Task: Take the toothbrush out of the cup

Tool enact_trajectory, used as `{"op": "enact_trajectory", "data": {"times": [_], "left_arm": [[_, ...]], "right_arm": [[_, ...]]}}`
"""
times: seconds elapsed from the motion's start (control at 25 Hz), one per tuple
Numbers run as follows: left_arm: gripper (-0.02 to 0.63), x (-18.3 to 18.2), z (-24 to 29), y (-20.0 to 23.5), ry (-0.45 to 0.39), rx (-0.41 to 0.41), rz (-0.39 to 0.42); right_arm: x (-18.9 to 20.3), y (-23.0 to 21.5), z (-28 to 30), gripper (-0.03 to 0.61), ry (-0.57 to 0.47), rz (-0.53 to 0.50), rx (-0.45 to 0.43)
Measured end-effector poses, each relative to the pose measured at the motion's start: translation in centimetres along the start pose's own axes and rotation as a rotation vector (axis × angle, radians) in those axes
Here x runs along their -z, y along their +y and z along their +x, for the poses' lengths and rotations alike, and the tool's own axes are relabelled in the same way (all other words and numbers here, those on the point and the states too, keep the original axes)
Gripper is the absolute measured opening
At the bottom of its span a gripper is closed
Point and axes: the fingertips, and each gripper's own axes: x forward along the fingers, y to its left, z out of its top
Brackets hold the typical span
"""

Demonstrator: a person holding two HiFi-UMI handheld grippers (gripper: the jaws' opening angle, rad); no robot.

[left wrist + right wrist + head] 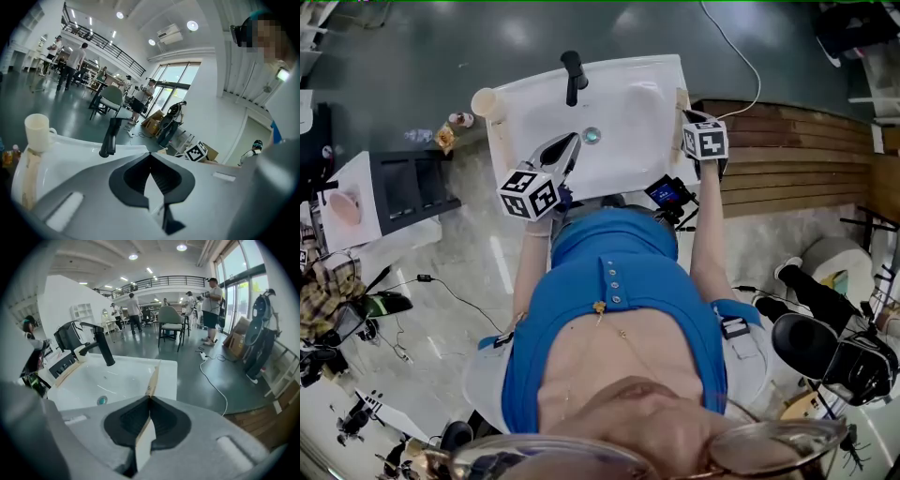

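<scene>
Closed and empty: left tongs (150, 153), right tongs (150, 397) — cup (37, 131) (no toothbrush visible) sits ahead-left of the left pair; approaching shut could knock it off the sink (647, 75).

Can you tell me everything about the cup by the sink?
The cup is a cream mug with a small side handle, plastic or ceramic by its look. It stands upright on the far left corner of the white sink, left of the black tap. Nothing else touches it, and nothing sticks out of it.
</scene>
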Motion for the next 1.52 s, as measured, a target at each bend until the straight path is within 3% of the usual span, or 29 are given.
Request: {"op": "enact_trajectory", "data": {"times": [0.32, 0.72, 1.12, 1.52], "left_arm": [[0.002, 0.5, -0.3, 0.4, 0.005, -0.013, -0.018], [0.002, 1.4, -0.4, 1.1, 0.020, -0.030, -0.043], [0.002, 1.4, -0.1, 0.9, 0.028, -0.013, -0.045], [0.002, 1.6, 0.1, 0.6, 0.028, -0.003, -0.048]], "right_arm": [[1.3, -0.8, 2.2, 0.006, 0.131, -0.184, 0.081], [2.3, -1.9, 4.3, 0.014, 0.183, -0.258, 0.145], [2.2, -2.4, 4.2, 0.052, 0.170, -0.225, 0.164], [3.2, -3.8, 3.4, 0.078, 0.119, -0.080, 0.164]]}}
